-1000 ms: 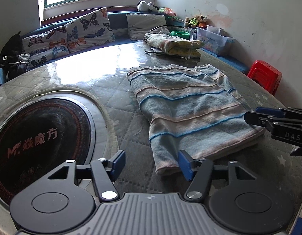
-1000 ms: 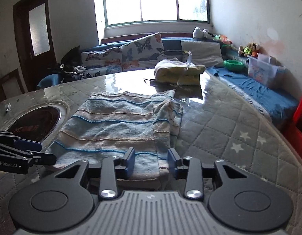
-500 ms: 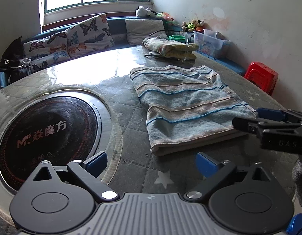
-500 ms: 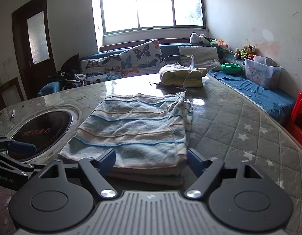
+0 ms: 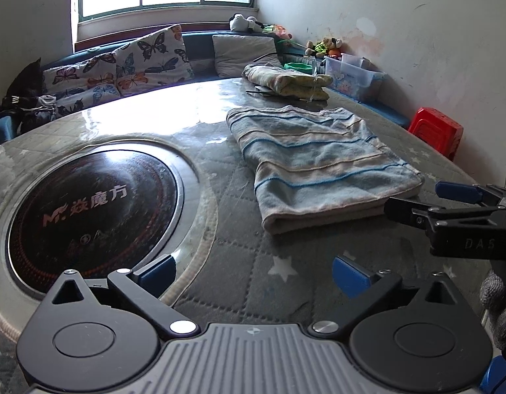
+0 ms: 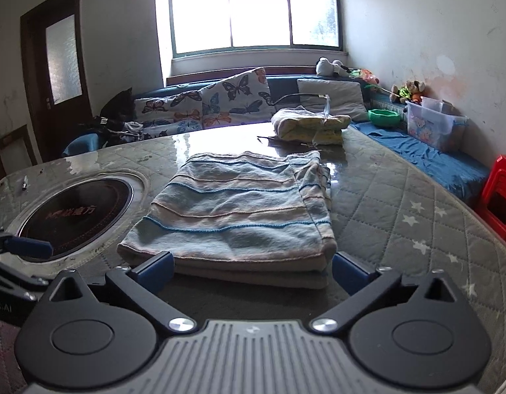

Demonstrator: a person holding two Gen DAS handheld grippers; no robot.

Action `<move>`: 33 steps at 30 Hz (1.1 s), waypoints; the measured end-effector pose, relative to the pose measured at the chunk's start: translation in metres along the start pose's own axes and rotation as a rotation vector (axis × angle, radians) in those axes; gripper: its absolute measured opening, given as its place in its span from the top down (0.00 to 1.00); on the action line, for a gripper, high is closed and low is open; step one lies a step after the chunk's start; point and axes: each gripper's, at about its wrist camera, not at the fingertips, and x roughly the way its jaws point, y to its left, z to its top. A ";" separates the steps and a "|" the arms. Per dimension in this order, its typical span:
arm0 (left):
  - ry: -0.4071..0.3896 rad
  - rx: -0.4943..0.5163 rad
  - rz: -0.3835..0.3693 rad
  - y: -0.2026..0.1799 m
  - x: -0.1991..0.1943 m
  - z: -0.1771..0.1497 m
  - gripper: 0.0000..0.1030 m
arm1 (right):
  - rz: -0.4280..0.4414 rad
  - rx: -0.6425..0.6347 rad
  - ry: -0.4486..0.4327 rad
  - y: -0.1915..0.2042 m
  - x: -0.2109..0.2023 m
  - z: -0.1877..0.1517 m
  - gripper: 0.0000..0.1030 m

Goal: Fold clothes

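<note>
A folded striped garment in pale blue and beige (image 5: pixel 322 164) lies flat on the quilted table cover; it also shows in the right wrist view (image 6: pixel 240 210). My left gripper (image 5: pixel 253 274) is open and empty, a short way in front of the garment's near left corner. My right gripper (image 6: pixel 251 271) is open and empty, just in front of the garment's near edge; it also shows in the left wrist view (image 5: pixel 417 205) beside the garment's right corner.
A round black cooktop (image 5: pixel 88 210) is set into the table at the left. A second folded yellowish bundle (image 5: pixel 286 80) lies at the table's far side. A cushioned bench with butterfly pillows (image 5: pixel 131 62), a plastic box (image 5: pixel 355 74) and a red stool (image 5: pixel 437 131) surround the table.
Both grippers have opened and let go of the garment's near edge, then pulled back from it. The garment lies folded on the table.
</note>
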 end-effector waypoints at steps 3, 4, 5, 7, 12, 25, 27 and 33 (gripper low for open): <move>0.006 -0.007 0.009 0.001 -0.002 -0.002 0.00 | 0.001 0.016 0.003 0.000 -0.002 -0.003 0.00; 0.009 -0.009 0.012 0.001 -0.002 -0.003 0.00 | 0.002 0.020 0.005 0.000 -0.002 -0.004 0.00; 0.011 -0.011 0.015 0.001 -0.003 -0.003 0.00 | 0.003 0.024 0.007 0.000 -0.003 -0.005 0.00; 0.014 -0.014 0.023 0.000 -0.004 -0.005 0.00 | 0.009 0.033 0.022 0.001 -0.004 -0.006 0.00; 0.020 -0.021 0.035 -0.003 -0.008 -0.009 0.00 | -0.008 0.038 0.011 0.004 -0.007 -0.010 0.00; 0.034 -0.025 0.090 -0.011 -0.020 -0.016 0.00 | -0.009 0.055 0.012 0.015 -0.020 -0.017 0.00; 0.035 -0.024 0.093 -0.011 -0.022 -0.017 0.00 | -0.013 0.059 0.014 0.015 -0.021 -0.019 0.00; 0.042 -0.021 0.098 -0.014 -0.026 -0.020 0.00 | -0.025 0.071 0.022 0.014 -0.023 -0.023 0.00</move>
